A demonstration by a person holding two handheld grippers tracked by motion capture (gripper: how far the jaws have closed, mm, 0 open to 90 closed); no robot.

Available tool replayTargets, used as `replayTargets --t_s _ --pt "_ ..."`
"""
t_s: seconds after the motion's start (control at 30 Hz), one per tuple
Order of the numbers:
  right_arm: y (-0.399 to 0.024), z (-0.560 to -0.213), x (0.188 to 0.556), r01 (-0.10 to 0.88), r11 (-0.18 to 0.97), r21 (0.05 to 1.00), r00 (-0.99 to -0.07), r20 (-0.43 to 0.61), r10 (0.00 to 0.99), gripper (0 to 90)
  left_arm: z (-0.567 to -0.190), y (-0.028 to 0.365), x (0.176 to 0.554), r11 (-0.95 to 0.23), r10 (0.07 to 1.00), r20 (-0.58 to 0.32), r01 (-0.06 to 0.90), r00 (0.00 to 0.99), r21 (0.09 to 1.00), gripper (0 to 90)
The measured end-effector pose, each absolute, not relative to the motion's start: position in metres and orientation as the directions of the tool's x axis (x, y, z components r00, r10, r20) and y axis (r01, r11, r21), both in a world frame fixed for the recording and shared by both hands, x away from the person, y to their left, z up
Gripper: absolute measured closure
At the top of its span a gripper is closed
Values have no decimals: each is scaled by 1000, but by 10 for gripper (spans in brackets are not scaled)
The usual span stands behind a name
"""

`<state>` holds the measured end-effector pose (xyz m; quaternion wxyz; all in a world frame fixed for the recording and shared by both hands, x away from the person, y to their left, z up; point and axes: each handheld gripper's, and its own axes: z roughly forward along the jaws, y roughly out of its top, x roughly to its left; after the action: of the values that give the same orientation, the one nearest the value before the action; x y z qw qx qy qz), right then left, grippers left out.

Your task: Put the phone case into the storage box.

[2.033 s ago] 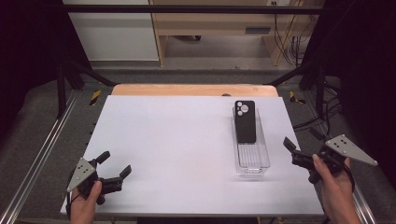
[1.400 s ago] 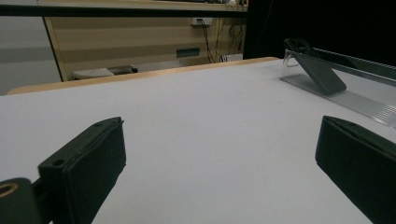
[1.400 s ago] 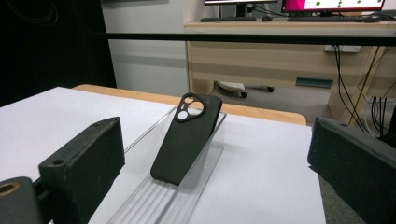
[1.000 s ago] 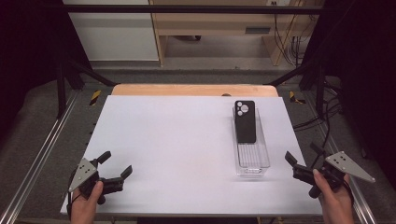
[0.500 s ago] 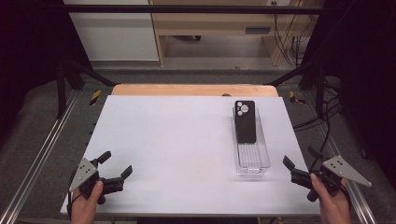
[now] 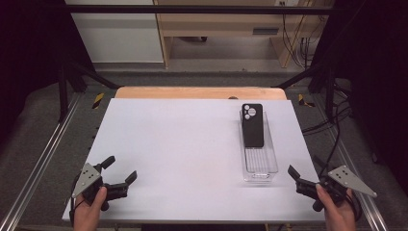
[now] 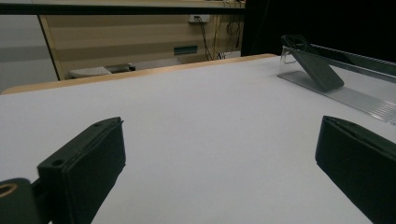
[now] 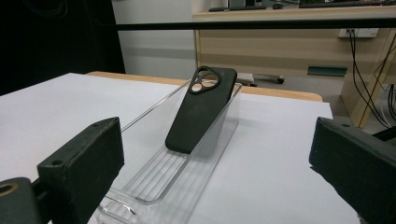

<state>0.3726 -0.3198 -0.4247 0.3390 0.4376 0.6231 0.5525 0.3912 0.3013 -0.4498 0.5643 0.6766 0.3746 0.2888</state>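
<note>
your left gripper (image 6: 119, 172) sits at the near left corner of the white bench (image 6: 183, 144), fingers spread wide and holding nothing. your right gripper (image 6: 305, 174) sits at the near right edge, fingers likewise wide apart and empty, aimed at the clear tray (image 6: 260, 166). a black phone case (image 6: 252, 125) leans tilted against the tray's far end, camera cutouts uppermost.
</note>
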Motion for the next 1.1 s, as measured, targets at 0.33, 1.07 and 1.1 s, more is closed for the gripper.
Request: replayTargets --t_s 0.33,1.07,1.1 --pt "-307 -432 373 146 15 989 -417 48 907 32 -450 300 391 -91 830 -26 181 557 979 16" --pt "-267 -439 386 123 38 992 -502 29 864 25 -450 299 392 -97 824 -23 182 566 978 17" --pt "-266 -439 387 123 42 992 -505 26 863 25 -450 299 392 -97 824 -23 182 566 979 17"
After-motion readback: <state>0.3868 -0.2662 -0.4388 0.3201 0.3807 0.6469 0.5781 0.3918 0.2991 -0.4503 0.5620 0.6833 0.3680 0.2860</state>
